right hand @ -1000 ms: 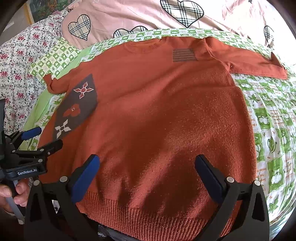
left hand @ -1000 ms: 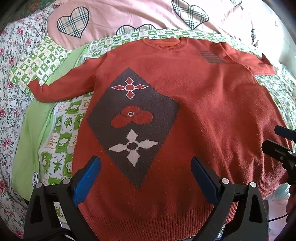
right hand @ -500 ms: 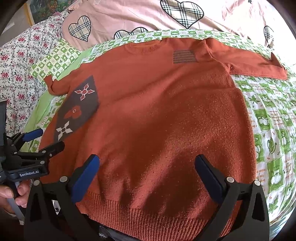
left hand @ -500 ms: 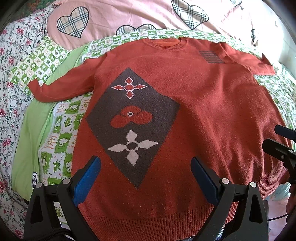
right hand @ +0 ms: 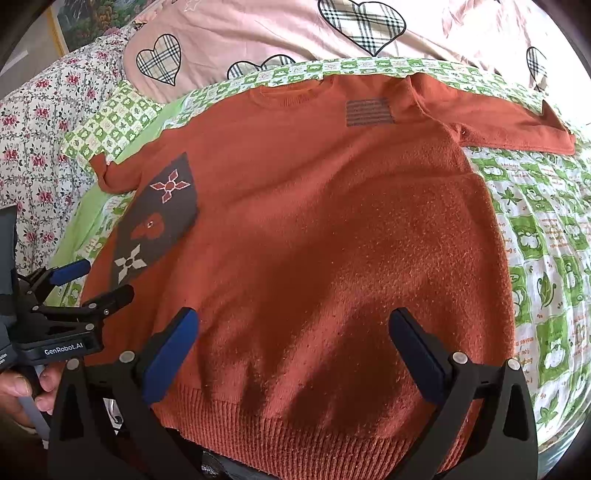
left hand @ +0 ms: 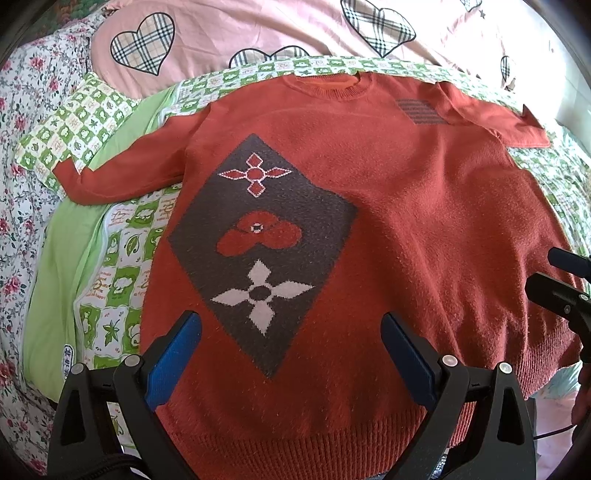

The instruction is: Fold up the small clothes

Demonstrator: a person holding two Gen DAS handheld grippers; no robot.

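A rust-orange knit sweater (left hand: 424,206) lies flat on the bed, front up, both sleeves spread out to the sides; it also shows in the right wrist view (right hand: 332,221). It has a dark diamond patch with flower motifs (left hand: 258,240). My left gripper (left hand: 291,354) is open and empty above the hem on the sweater's left half. My right gripper (right hand: 295,350) is open and empty above the hem on the right half. Each gripper shows at the edge of the other's view: the right one (left hand: 565,280), the left one (right hand: 88,284).
The sweater lies on a green-and-white patterned quilt (right hand: 546,236). A pink cover with plaid hearts (left hand: 258,33) lies behind it. A floral sheet (left hand: 18,184) is at the left. A hand (right hand: 18,391) holds the left gripper.
Both grippers stay open over the hem. The right wrist view has shifted slightly, so the sweater sits a little further right in it.
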